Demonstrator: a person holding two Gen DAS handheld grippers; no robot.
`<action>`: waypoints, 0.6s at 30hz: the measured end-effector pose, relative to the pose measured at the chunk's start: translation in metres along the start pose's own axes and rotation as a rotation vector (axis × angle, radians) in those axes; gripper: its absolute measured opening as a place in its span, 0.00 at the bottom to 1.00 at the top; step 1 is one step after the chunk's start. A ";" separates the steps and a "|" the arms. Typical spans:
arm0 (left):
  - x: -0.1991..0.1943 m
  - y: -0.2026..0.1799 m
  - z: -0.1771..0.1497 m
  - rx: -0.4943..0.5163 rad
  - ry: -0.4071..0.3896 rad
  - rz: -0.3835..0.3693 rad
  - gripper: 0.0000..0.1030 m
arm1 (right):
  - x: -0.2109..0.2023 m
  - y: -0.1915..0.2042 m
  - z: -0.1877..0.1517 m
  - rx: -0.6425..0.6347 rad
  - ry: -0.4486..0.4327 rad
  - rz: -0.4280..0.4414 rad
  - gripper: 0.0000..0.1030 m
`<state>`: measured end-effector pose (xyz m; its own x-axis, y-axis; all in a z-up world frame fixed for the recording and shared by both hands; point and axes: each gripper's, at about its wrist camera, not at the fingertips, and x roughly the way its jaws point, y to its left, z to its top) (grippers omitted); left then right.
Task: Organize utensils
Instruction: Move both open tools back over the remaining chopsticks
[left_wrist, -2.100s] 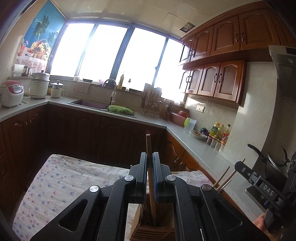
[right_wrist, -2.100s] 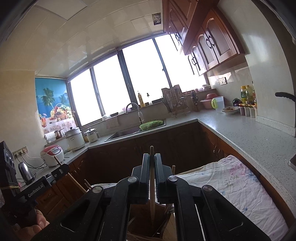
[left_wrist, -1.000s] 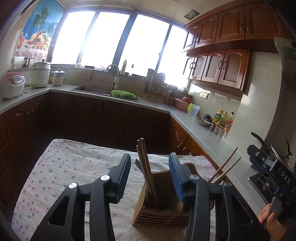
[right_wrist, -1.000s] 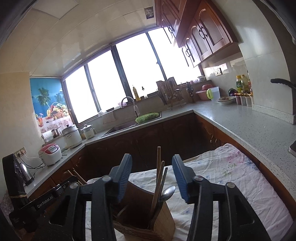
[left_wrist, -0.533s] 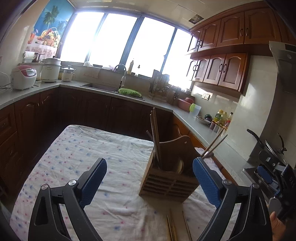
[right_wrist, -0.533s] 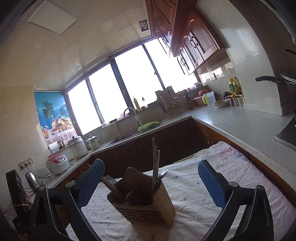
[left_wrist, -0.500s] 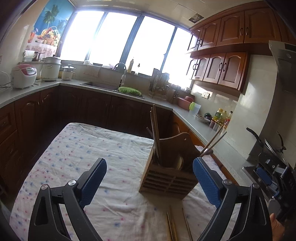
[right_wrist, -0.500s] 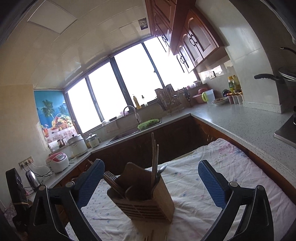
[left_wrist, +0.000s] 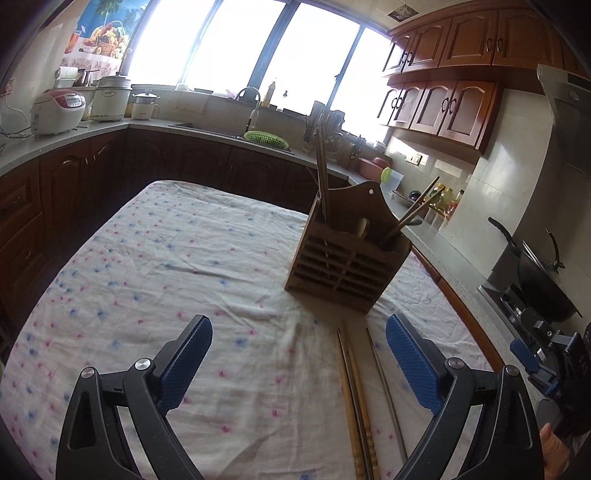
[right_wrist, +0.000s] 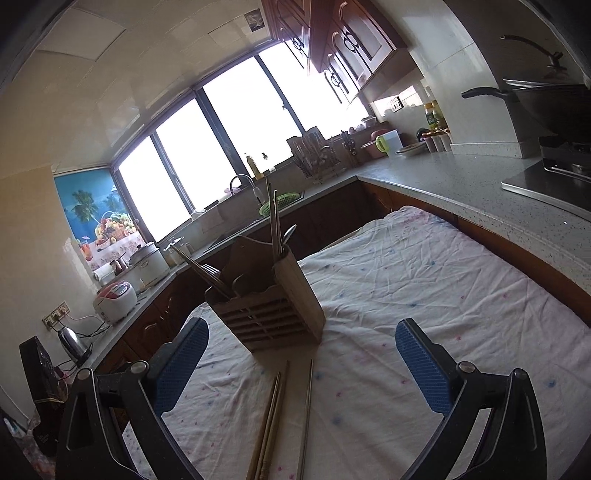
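Chopsticks lie loose on the flowered cloth (left_wrist: 155, 258) that covers the worktop: a wooden pair (left_wrist: 356, 398) side by side and touching, and a single metal one (left_wrist: 384, 387) just to the right of them, all pointing toward the wooden utensil holder (left_wrist: 347, 258). The holder stands upright just beyond their far ends, with more chopsticks (left_wrist: 322, 173) rising from its left compartment and another pair (left_wrist: 417, 210) leaning out to the right. The left tongs (left_wrist: 299, 354) hang above the cloth, spread wide and gripping nothing, the loose sticks lying between their blue pads (left_wrist: 188, 362). The right tongs (right_wrist: 302, 354) are likewise spread wide and hold nothing, facing the holder (right_wrist: 269, 310) with the loose wooden pair (right_wrist: 271, 417) and metal stick (right_wrist: 306, 413) below them.
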<state>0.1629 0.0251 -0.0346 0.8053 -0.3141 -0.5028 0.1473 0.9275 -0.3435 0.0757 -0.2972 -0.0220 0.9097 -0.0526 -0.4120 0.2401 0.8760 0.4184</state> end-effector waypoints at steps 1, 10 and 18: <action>-0.001 0.001 -0.003 -0.001 0.007 -0.001 0.93 | -0.003 -0.002 -0.003 0.002 0.004 -0.002 0.99; 0.002 -0.004 -0.021 0.005 0.062 0.000 0.93 | -0.016 -0.012 -0.023 0.002 0.046 -0.027 0.99; 0.047 -0.034 -0.026 0.120 0.235 0.050 0.92 | -0.022 -0.018 -0.024 0.014 0.047 -0.036 0.99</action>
<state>0.1809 -0.0266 -0.0673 0.6596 -0.2932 -0.6921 0.1892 0.9559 -0.2247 0.0432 -0.3007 -0.0396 0.8833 -0.0610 -0.4648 0.2775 0.8671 0.4136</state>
